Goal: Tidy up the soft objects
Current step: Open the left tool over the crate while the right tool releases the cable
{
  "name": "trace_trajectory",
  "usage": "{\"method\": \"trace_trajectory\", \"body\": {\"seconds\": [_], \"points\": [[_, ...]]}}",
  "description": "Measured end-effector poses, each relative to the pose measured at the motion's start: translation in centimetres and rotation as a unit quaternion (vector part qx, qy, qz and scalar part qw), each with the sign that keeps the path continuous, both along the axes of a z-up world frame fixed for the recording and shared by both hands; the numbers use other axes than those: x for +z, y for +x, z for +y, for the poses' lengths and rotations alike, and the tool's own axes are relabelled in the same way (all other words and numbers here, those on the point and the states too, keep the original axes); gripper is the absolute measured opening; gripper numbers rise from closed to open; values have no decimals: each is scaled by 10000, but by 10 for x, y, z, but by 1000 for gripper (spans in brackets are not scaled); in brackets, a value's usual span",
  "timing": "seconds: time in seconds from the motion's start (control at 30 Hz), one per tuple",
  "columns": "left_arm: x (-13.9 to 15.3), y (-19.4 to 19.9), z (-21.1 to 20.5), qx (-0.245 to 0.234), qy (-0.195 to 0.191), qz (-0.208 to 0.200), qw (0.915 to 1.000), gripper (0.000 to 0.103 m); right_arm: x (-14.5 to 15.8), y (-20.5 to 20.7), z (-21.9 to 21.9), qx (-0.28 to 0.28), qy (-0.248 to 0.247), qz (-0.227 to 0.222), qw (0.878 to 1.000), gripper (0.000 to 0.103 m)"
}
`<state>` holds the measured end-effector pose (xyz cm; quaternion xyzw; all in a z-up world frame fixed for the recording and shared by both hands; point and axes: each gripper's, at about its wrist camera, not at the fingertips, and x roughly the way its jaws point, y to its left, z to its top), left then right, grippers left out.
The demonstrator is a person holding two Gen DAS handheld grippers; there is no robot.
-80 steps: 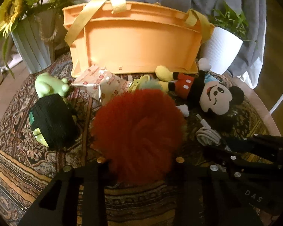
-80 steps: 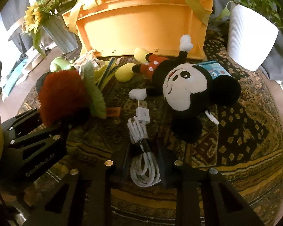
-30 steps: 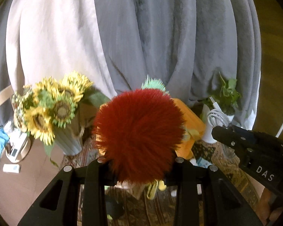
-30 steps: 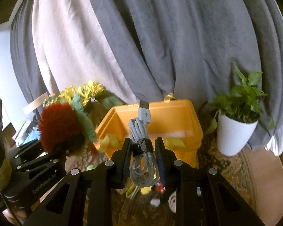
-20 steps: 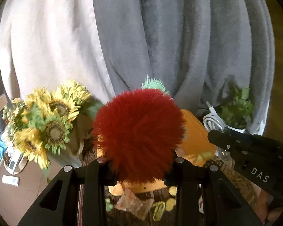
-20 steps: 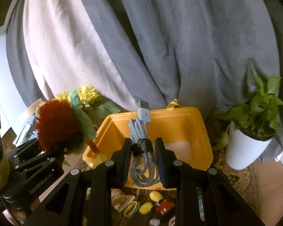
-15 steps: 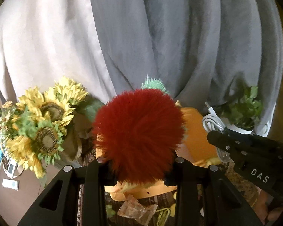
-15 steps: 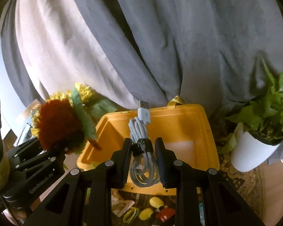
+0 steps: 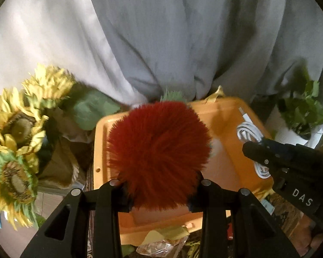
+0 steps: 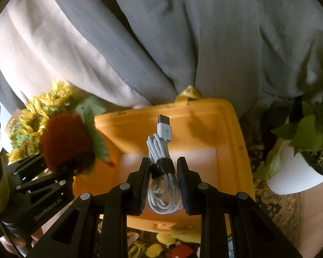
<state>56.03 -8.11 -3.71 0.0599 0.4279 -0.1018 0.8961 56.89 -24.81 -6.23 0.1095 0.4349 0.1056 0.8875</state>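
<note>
White cable coil (image 10: 162,172) | plug-end away, lengthwise | right gripper (image 10: 163,173) clamps | left gripper (image 9: 159,189) opening around pompom (image 9: 159,152)

A shaggy red pompom (image 9: 159,150) with a tuft of green at its back hangs in the air over the left half of the orange bin (image 9: 226,167), clamped at its base between two black fingers (image 9: 116,191). Beside it, over the bin's right half, a white USB cable (image 10: 161,172) is held upright, coiled into a tight bundle and cinched by a dark strap, its plug pointing up. The bin sits open, its pale floor bare, a yellow handle strap at its far rim.
</note>
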Motion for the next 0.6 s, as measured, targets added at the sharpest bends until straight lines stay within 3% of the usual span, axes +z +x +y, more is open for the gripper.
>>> {"method": "trace_trajectory", "body": {"seconds": [0.13,0.2,0.27,0.47,0.6], "points": [[-13,12,-4,-43,112,262,9996,41,-13,11,-3,18,35,329,9994,29],[-16,19,-4,-47,112,363,9993,54,-17,15,-4,-25,-7,432,9991,38],[-19,19,-3,-27,111,408,9991,62,-21,18,-6,-96,-81,496,9987,40],[-12,8,0,40,128,229,9996,64,-15,12,-11,-223,-139,429,9987,40],[5,-9,2,100,140,-95,9998,67,0,-1,-9,-244,-181,181,9994,40]]}}
